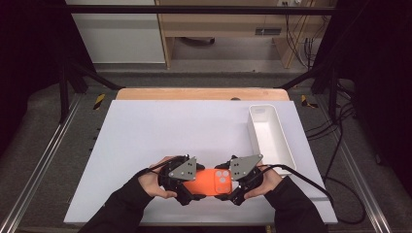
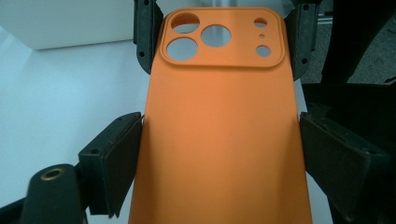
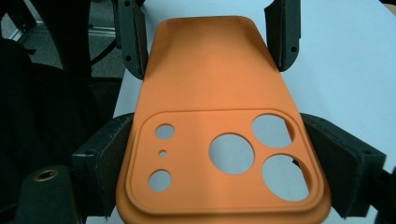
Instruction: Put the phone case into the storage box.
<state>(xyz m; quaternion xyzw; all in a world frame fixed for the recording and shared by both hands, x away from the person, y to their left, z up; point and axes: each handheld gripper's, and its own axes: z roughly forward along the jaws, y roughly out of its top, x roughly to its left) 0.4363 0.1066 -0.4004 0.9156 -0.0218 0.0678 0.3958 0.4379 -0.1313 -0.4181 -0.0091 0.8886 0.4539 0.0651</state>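
Note:
An orange phone case (image 1: 214,182) with round camera holes hangs level just above the white table (image 1: 170,131), near its front edge, held between the two grippers. My left gripper (image 1: 193,185) is shut on the plain end. In the left gripper view its pads (image 2: 119,158) press both long edges of the case (image 2: 219,121). My right gripper (image 1: 234,184) is shut on the camera-hole end, and in the right gripper view its pads (image 3: 338,161) clamp the case (image 3: 210,79) at both sides. Each gripper's jaws show at the far end of the other's view.
A long white bin (image 1: 269,133), with nothing in it, stands at the table's right side, just beyond the right gripper. A wooden strip (image 1: 201,93) runs along the table's far edge. Black frame rails and cables flank the table.

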